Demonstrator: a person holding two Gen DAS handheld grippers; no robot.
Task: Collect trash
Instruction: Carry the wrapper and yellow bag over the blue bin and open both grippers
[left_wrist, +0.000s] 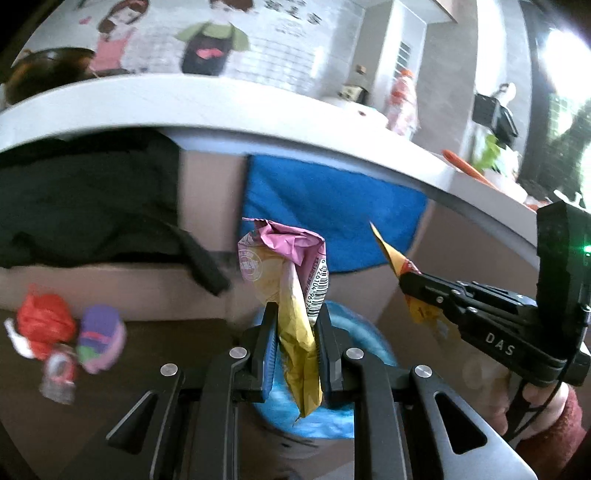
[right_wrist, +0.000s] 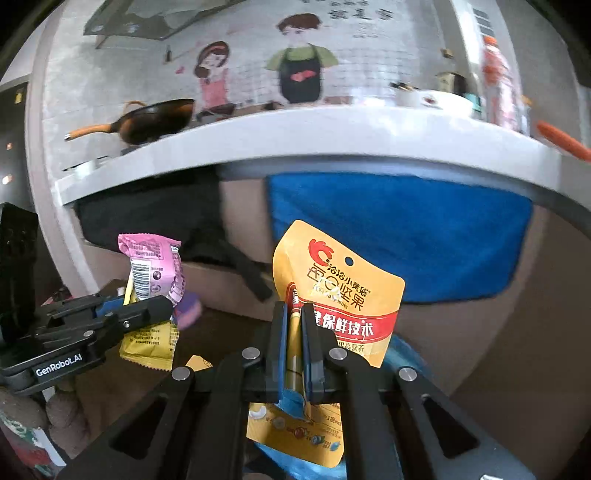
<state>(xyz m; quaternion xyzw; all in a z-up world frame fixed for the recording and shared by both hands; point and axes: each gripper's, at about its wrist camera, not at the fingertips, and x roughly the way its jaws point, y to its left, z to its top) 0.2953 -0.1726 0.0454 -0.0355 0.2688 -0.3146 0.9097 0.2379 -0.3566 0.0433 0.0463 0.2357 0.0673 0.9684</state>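
My left gripper is clamped on a crumpled pink-and-yellow snack wrapper; both pads pinch its yellow lower part, w/ the pink top and barcode sticking up above the fingertips. My right gripper is clamped on an orange nut pouch, held upright, red band across its front and a hang hole near the top edge.

Landmark = the white countertop. Both pieces of trash hang in the air in front of and below its edge. Under the countertop: a blue towel hanging down, roughly behind the nut pouch, and a black cloth to the towel's left. On the countertop, left end: a dark wok w/ an orange handle. Right end: a white bowl and an orange bottle, blurred. Behind the countertop, a tiled wall w/ two cartoon cook stickers.

Below the countertop, directly under my left gripper, a bin w/ a blue liner, mostly hidden by the fingers. Down on the dark floor, well left of the bin: a red crumpled wrapper, a purple-pink packet touching it, and a small red-and-silver item, too blurred to name.

In the left wrist view the right gripper sits off to the right, nut pouch edge-on in its tip; my hand in a dark red sleeve grips its handle.
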